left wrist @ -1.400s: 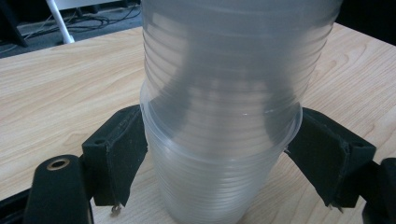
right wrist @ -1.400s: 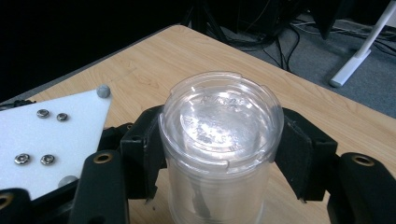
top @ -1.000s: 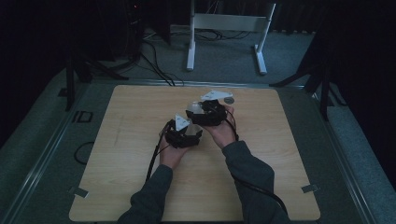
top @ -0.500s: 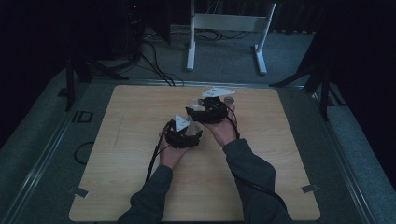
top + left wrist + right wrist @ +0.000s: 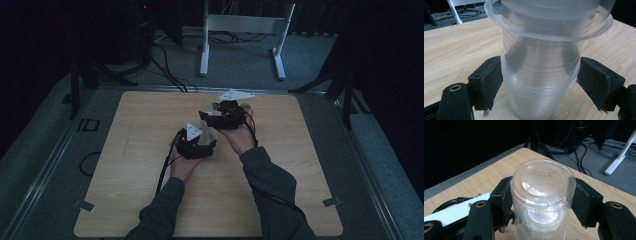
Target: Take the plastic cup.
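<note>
A light wooden tabletop (image 5: 130, 150) sits on grey carpet (image 5: 380, 150). Behind it stands a white frame (image 5: 243, 25), with what look like cables (image 5: 165, 65) nearby.

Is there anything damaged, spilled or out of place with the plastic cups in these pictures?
Nothing stands out. The clear plastic cups are nested, with no crack, dent or spill to see. The left gripper clamps the stack low down and the right gripper holds the outer cup. The wooden table looks clean.

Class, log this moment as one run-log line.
left gripper: shut on clear cup stack | right gripper: shut on upper cup | table: wooden
</note>
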### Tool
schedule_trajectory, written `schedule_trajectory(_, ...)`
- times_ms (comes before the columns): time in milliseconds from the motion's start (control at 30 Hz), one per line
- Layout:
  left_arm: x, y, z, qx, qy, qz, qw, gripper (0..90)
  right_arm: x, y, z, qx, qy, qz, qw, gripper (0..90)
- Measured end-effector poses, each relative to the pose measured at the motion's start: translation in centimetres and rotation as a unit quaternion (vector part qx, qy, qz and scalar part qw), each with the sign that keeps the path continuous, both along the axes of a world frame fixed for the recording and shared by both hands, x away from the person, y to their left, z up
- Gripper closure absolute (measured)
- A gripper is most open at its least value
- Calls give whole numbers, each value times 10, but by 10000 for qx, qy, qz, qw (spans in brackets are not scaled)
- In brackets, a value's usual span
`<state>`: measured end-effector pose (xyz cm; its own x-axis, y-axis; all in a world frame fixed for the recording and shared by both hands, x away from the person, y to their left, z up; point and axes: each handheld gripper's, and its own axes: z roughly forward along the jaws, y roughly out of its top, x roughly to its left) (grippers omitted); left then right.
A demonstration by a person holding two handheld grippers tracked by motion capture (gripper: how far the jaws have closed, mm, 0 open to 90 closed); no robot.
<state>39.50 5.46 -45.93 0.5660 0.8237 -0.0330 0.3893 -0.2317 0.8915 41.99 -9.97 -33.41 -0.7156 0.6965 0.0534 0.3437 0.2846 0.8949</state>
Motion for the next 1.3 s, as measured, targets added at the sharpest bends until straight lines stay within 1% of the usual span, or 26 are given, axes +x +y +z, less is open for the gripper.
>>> schedule_trajectory(133, -1, 1, 0, -23, -7, -7, 10000, 205, -1, 0, 4, 5, -32, 9, 10000, 390)
schedule_trajectory(233, -1, 1, 1, 0, 9, 13, 10000, 214, -1, -1, 6, 4, -49, 17, 10000, 390)
schedule_trajectory(433, -3, 2, 3, -28, -30, 38, 10000, 214, -2, -2, 11, 43, -78, 21, 10000, 390)
schedule_trajectory(567, -4, 2, 4, -40, 3, 14, 10000, 214, -4, -4, 14, 62, -133, 31, 9999, 390)
schedule_trajectory(833, -5, 4, 7, -67, 4, 41, 10000, 215, -6, -6, 23, 138, -201, 49, 9997, 390)
schedule_trajectory(967, -7, 7, 8, -75, -18, 71, 9999, 214, -7, -5, 26, 151, -215, 57, 9996, 390)
schedule_trajectory(1100, -8, 9, 10, -88, -49, 81, 9999, 214, -8, -6, 29, 216, -212, 64, 9995, 390)
schedule_trajectory(1300, -10, 9, 11, -110, -86, 44, 9999, 214, -10, -9, 34, 283, -253, 82, 9992, 391)
